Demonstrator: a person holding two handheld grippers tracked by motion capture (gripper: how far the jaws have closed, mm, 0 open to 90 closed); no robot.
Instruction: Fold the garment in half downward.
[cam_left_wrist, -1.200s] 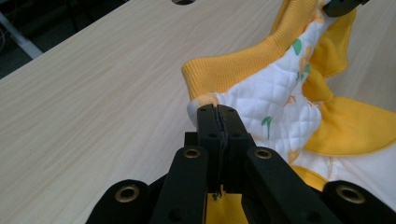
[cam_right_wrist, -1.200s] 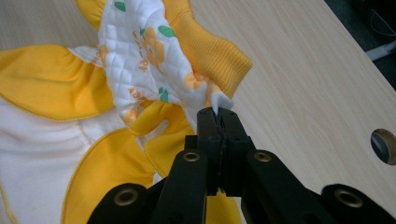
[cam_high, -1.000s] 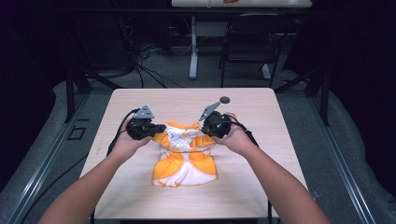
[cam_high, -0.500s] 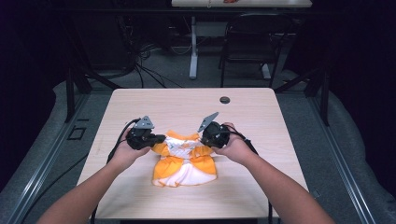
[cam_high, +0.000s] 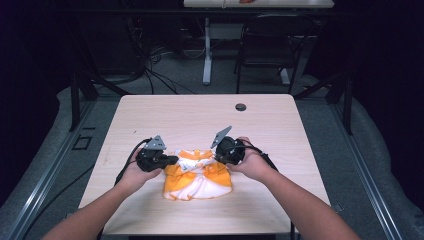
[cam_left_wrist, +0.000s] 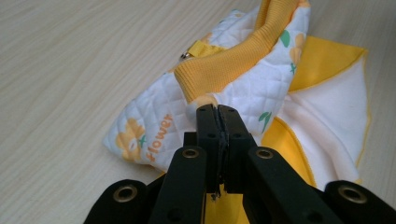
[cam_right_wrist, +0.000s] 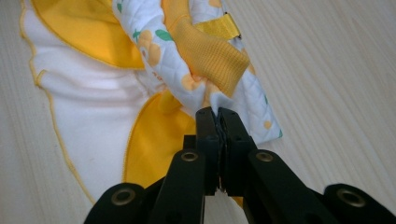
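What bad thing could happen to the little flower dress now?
1. Each hand-held gripper, left and right, pinches only a thin bit of the quilted top of the dress. The fabric could slip out and the fold fall open.
2. The orange ribbed cuff sits bunched near the right pinch, so it might end up folded in crooked.
3. The dress lies near the table's front edge, so a hard pull could drag it off.
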